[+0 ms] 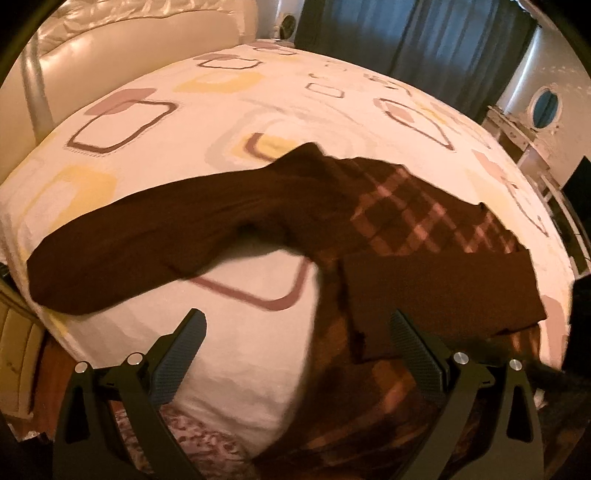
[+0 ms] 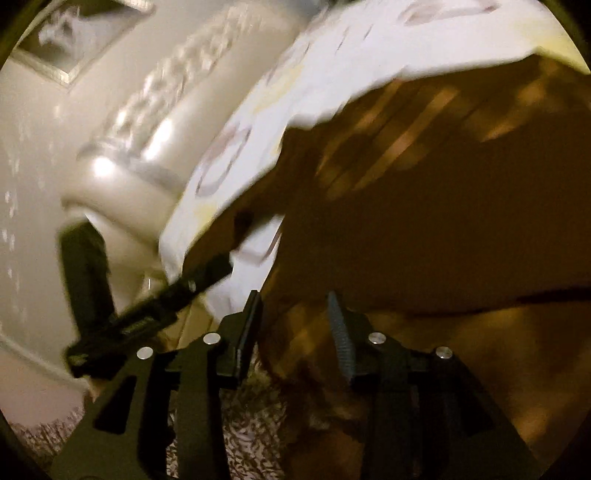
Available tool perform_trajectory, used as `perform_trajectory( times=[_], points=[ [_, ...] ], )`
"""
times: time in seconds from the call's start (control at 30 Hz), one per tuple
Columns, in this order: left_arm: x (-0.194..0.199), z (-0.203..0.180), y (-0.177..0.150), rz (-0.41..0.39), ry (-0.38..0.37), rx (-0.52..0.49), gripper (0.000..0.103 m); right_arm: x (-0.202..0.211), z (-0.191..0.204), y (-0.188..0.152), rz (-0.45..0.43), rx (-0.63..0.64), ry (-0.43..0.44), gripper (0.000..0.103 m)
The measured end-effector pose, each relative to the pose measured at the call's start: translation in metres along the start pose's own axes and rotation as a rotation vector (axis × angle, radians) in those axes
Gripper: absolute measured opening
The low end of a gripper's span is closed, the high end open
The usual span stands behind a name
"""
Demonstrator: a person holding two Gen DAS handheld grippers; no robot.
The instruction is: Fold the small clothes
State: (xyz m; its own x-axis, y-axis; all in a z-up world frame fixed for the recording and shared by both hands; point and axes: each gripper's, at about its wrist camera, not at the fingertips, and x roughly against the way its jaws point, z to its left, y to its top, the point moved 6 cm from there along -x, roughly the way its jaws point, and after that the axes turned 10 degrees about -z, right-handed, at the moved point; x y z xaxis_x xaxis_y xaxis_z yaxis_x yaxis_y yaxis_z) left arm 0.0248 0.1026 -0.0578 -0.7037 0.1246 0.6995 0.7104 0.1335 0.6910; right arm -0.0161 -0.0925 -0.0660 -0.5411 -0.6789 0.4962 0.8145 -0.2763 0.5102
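A dark brown sweater with a pink-checked front lies on the bed. One sleeve stretches out to the left. The other sleeve is folded across the body. My left gripper hovers open and wide over the bed's near edge, its right finger above the folded sleeve, pressing on nothing. In the blurred right wrist view, my right gripper is open with a narrow gap, close above the sweater. No cloth is pinched between its pads.
The bed sheet is white with brown and yellow squares. A cream headboard stands at the back left, dark curtains behind, a white dresser with a round mirror at the right. A patterned rug lies below the bed edge.
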Motion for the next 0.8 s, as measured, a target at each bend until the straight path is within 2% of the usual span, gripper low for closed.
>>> perform_trajectory(
  times=[0.07,0.1,0.2,0.27,0.3,0.4,0.47,0.53,0.57,0.6,0.67,0.73,0.8],
  points=[
    [-0.001,-0.014,0.005,-0.008,-0.026,-0.006,0.099,0.037,-0.025,0.023,-0.109,-0.03,-0.066,0.042],
    [-0.002,-0.021,0.007,-0.013,-0.042,-0.009,0.099,0.064,-0.047,0.038,-0.192,-0.058,-0.119,0.043],
    [-0.005,-0.047,0.013,-0.029,-0.094,-0.029,0.099,0.127,-0.116,0.063,-0.354,-0.172,-0.287,0.043],
    [-0.012,-0.063,0.014,-0.034,-0.122,-0.048,0.099,0.156,-0.163,0.067,-0.409,-0.251,-0.403,0.043],
    [-0.017,-0.069,0.013,-0.027,-0.133,-0.056,0.099,0.166,-0.185,0.066,-0.419,-0.298,-0.434,0.043],
    [-0.038,-0.082,0.006,0.007,-0.138,-0.079,0.099,0.171,-0.226,0.058,-0.394,-0.419,-0.403,0.043],
    [-0.052,-0.086,-0.001,0.043,-0.133,-0.077,0.099,0.163,-0.235,0.053,-0.369,-0.468,-0.336,0.043],
    [-0.064,-0.087,-0.009,0.078,-0.121,-0.067,0.099,0.158,-0.236,0.054,-0.361,-0.457,-0.31,0.04],
    [-0.068,-0.087,-0.012,0.089,-0.115,-0.062,0.099,0.154,-0.234,0.054,-0.351,-0.443,-0.304,0.027],
    [-0.07,-0.086,-0.014,0.092,-0.11,-0.064,0.099,0.149,-0.233,0.053,-0.328,-0.43,-0.299,0.008],
    [-0.073,-0.086,-0.017,0.092,-0.097,-0.08,0.099,0.143,-0.234,0.051,-0.302,-0.417,-0.31,0.007],
    [-0.075,-0.084,-0.018,0.099,-0.084,-0.087,0.099,0.149,-0.235,0.05,-0.321,-0.399,-0.331,0.007],
    [-0.079,-0.081,-0.019,0.101,-0.071,-0.086,0.099,0.155,-0.242,0.045,-0.338,-0.431,-0.31,0.006]
  ],
)
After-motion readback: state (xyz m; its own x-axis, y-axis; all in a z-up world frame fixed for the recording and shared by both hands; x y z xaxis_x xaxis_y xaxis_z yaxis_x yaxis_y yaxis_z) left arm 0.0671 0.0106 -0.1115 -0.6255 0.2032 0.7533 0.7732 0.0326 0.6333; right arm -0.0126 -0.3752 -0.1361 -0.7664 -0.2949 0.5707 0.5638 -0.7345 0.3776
